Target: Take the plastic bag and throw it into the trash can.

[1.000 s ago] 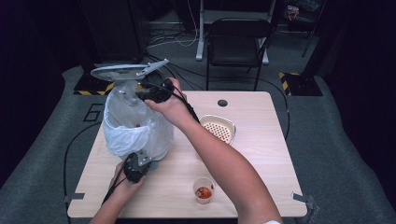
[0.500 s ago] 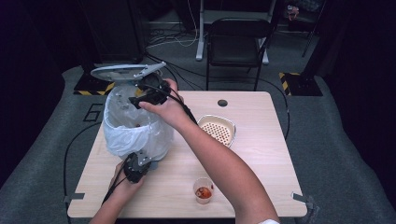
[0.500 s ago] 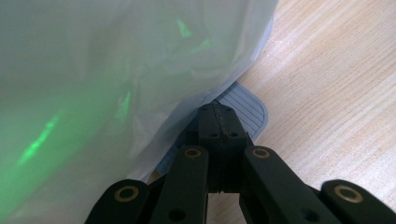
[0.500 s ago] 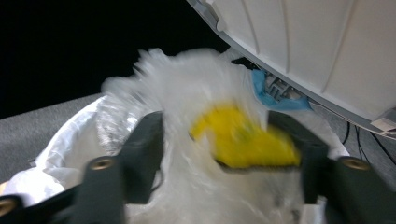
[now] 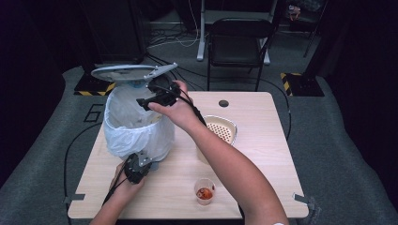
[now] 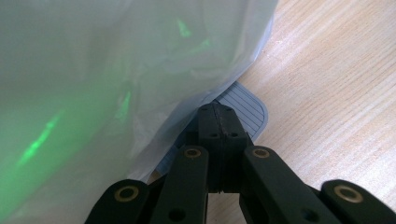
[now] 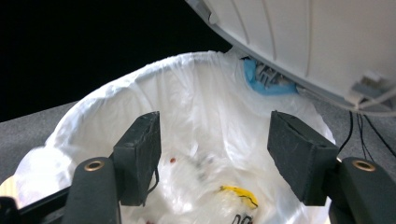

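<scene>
Pressing the ribbed grey pedal point(image 6: 243, 109), the left gripper point(image 6: 217, 116) is closed; the right gripper point(image 7: 215, 163) gapes empty over the crinkled white liner point(image 7: 196, 98).

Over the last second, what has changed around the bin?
The right gripper has shifted slightly left over the bin's open mouth, jaws open and empty. The left gripper stays shut, pressing the pedal at the bin's base, and the lid stays raised. The cup and strainer bowl have not moved.

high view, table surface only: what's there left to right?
Left gripper at the foot of the bin → white-lined bin → right gripper over its opening → clear cup with something reddish inside → perforated bowl.
</scene>
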Motion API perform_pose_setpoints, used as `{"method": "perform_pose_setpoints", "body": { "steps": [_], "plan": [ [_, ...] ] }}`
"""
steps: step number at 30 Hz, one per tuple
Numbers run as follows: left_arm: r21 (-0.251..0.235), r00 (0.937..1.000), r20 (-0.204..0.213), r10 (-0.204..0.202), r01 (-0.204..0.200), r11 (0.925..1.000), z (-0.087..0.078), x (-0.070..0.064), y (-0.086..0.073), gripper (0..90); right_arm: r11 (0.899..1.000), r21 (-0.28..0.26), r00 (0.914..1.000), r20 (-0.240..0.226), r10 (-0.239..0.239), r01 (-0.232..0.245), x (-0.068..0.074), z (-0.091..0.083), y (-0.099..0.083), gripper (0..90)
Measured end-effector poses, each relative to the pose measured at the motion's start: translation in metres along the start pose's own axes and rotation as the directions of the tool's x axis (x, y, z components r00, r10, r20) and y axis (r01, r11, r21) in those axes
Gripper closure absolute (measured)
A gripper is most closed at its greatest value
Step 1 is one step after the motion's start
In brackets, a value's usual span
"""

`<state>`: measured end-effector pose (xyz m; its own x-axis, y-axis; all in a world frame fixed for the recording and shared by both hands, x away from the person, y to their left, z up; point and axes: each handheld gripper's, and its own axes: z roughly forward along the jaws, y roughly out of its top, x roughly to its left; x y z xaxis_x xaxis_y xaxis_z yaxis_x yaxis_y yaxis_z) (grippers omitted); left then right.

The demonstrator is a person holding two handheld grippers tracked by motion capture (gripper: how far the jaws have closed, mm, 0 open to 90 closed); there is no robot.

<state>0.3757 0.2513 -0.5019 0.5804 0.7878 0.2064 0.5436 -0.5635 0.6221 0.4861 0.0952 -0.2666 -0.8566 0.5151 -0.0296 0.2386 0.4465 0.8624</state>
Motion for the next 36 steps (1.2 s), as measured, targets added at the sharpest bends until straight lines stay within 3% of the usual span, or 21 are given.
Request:
{"method": "perform_pose_setpoints", "body": {
  "steps": [7, 10, 11, 14, 15, 17, 21, 29, 36],
  "plan": [
    [-0.006, 1.0, -0.002, -0.002, 0.002, 1.0, 0.0, 0.0, 0.0, 90.0, 1.0, -0.022, 0.9999, 0.005, -0.016, 0.016, -0.007, -0.03, -0.011, 44.5],
    [-0.01, 0.9999, -0.012, 0.004, -0.004, 0.9999, 0.001, -0.001, 0.0, 90.0, 0.999, -0.041, 0.9993, 0.033, -0.018, 0.02, -0.012, -0.041, -0.016, 47.0],
    [-0.026, 0.9995, -0.017, -0.027, 0.027, 0.9993, 0.002, -0.002, -0.001, 90.0, 0.999, -0.045, 0.9995, 0.027, -0.014, 0.015, -0.015, -0.045, -0.019, 47.0],
    [-0.028, 0.999, -0.011, -0.044, 0.044, 0.9986, 0.002, -0.003, -0.001, 90.0, 0.998, -0.056, 0.998, 0.055, -0.032, 0.035, -0.021, -0.055, -0.028, 46.7],
    [-0.006, 1.0, -0.004, -0.006, 0.006, 1.0, 0.0, 0.0, 0.0, 90.0, 0.998, -0.055, 0.9978, 0.06, -0.029, 0.033, -0.022, -0.058, -0.031, 47.0],
    [-0.006, 1.0, -0.004, 0.001, -0.001, 1.0, 0.0, 0.0, 0.0, 90.0, 0.998, -0.043, 0.9972, 0.068, -0.032, 0.035, -0.027, -0.064, -0.039, 49.8],
    [-0.006, 0.9999, -0.01, -0.001, 0.001, 1.0, 0.001, 0.0, 0.0, 90.0, 1.0, -0.009, 0.9981, 0.06, 0.011, -0.011, -0.036, -0.07, -0.055, 50.7],
    [-0.026, 1.0, -0.001, 0.005, -0.005, 0.9996, 0.001, 0.0, 0.0, 90.0, 0.999, -0.012, 0.9929, 0.11, 0.045, -0.044, -0.051, -0.084, -0.082, 49.8],
    [-0.026, 0.9999, -0.012, 0.007, -0.007, 0.9997, 0.001, -0.001, -0.001, 90.0, 0.997, -0.013, 0.9821, 0.169, 0.083, -0.082, -0.067, -0.092, -0.112, 50.9]
  ]
}}
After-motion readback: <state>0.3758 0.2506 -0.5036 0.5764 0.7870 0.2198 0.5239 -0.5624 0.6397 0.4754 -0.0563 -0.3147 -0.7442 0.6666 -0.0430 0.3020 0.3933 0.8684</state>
